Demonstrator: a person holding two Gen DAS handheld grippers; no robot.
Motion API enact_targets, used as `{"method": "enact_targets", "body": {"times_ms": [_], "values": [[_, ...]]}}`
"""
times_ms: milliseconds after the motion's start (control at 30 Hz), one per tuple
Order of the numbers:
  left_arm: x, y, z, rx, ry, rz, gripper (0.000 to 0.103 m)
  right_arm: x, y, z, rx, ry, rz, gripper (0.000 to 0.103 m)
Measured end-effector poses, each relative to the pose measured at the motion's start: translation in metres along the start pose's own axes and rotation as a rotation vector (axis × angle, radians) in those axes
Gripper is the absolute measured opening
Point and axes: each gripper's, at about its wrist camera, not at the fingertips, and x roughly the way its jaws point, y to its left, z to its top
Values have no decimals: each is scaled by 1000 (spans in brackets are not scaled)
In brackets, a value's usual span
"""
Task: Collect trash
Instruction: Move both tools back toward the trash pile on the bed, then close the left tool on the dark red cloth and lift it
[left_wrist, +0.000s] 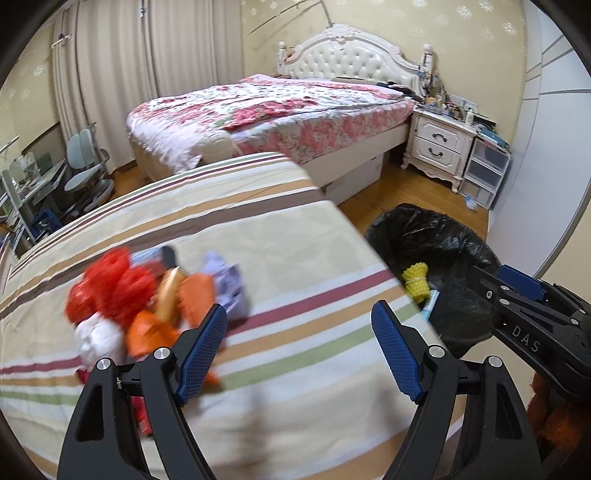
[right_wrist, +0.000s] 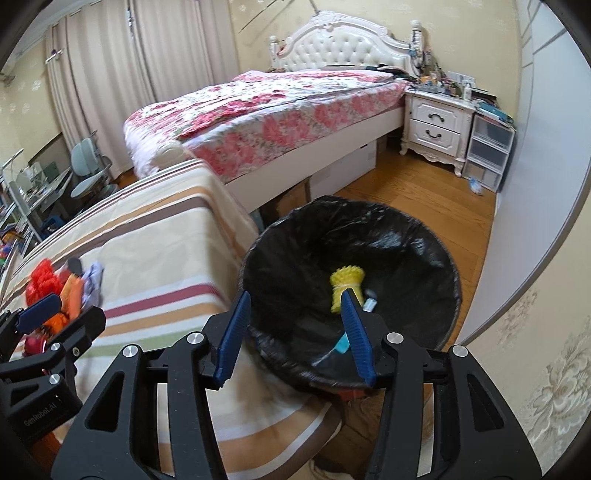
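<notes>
Partway through: a yellow foam net (right_wrist: 346, 287) lies in the black-lined bin (right_wrist: 424, 258), mixed trash (left_wrist: 147, 299) remains on the striped cloth (left_wrist: 295, 332) — left gripper (left_wrist: 299, 354) and right gripper (right_wrist: 293, 334) both spread, empty.

Left claw (left_wrist: 299, 347): jaws wide apart, nothing between blue pads, pointing forward and down. Right claw (right_wrist: 295, 334): jaws parted, narrower gap than left, nothing gripped, also angled forward and down. Each claw visible in other's view (right one at right edge of left wrist view, left one at lower-left of right wrist view). Claws side by side, not touching. Hands themselves not visible.
</notes>
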Motion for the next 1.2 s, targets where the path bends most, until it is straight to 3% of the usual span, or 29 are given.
{"method": "enact_targets", "body": {"times_ms": [533,900,1200], "values": [[-42,99,-69,-182,46,156,78,-14,87,-44,-152,52,123,50],[-24,126,-70,-245,93,201,78,-12,114,-52,-194,78,154,50],[-33,163,-93,-286,130,245,78,-6,125,-56,-213,99,168,51]]}}
